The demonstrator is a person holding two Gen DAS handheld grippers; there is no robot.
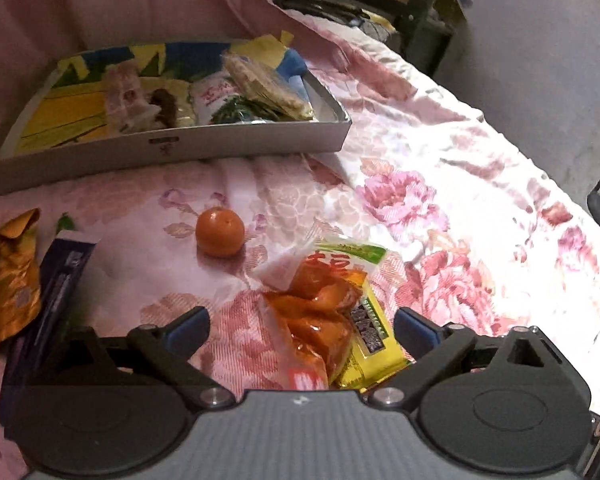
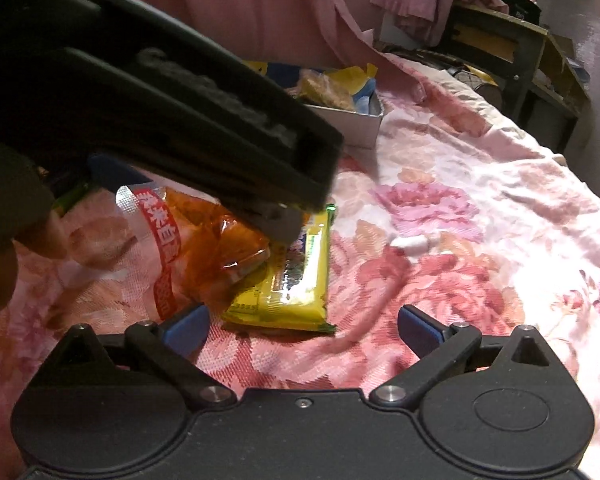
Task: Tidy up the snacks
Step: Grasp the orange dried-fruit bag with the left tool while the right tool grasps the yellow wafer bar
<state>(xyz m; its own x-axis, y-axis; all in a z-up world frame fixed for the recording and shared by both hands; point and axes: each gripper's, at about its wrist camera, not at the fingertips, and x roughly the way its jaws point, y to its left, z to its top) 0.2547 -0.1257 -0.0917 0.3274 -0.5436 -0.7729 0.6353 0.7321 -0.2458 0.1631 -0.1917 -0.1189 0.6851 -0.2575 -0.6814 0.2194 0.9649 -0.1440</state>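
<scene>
A shallow white box (image 1: 204,148) at the back holds several snack packets. On the floral bedspread lie a tangerine (image 1: 220,231), an orange clear snack bag (image 1: 316,320), a yellow snack bar (image 1: 370,344), a gold packet (image 1: 14,276) and a dark blue box (image 1: 54,300). My left gripper (image 1: 302,326) is open, its fingers either side of the orange bag. My right gripper (image 2: 303,326) is open just before the yellow bar (image 2: 296,280). The left gripper's body (image 2: 160,112) hangs over the orange bag (image 2: 212,236) in the right wrist view.
The bed runs to the right, with a grey floor beyond its edge (image 1: 540,100). A dark shelf unit (image 2: 512,60) stands at the back right. A small white piece (image 2: 410,243) lies on the spread. A pink curtain (image 1: 120,0) hangs behind the box.
</scene>
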